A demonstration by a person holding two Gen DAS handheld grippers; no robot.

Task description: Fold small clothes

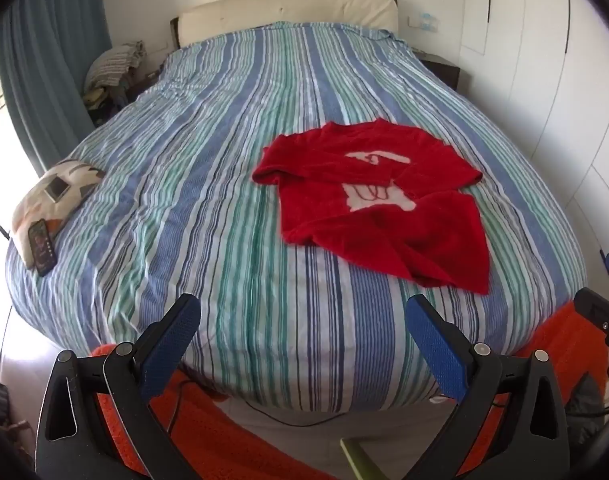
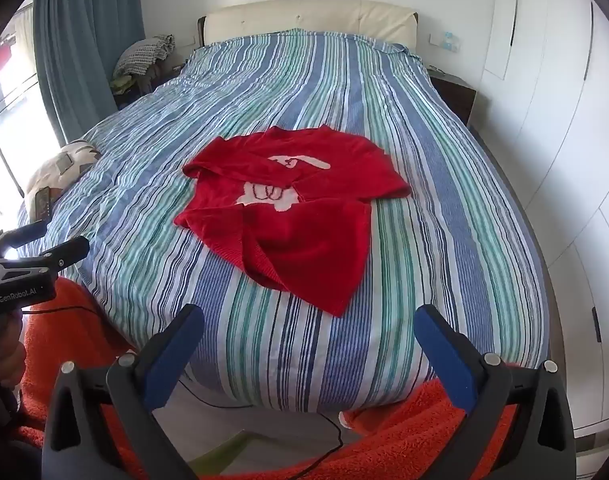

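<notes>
The red T-shirt [image 2: 288, 220] is laid crumpled on the striped bed cover [image 2: 444, 208], toward the near end of the bed and well apart from both tools; its long axis is run roughly from the far collar to the near hem, with the near hem corner folded and pointed toward the foot of the bed. The right gripper [image 2: 309, 330] is held with its jaws spread and nothing between them, the shirt lying straight ahead of it. The left gripper [image 1: 304, 320] is likewise spread and empty, the shirt lying ahead and to its right. The right gripper is judged the nearer. A white graphic is seen on the shirt; no lettering is legible there. "GenRobot.AI" is read on the left tool's body in the right wrist view
</notes>
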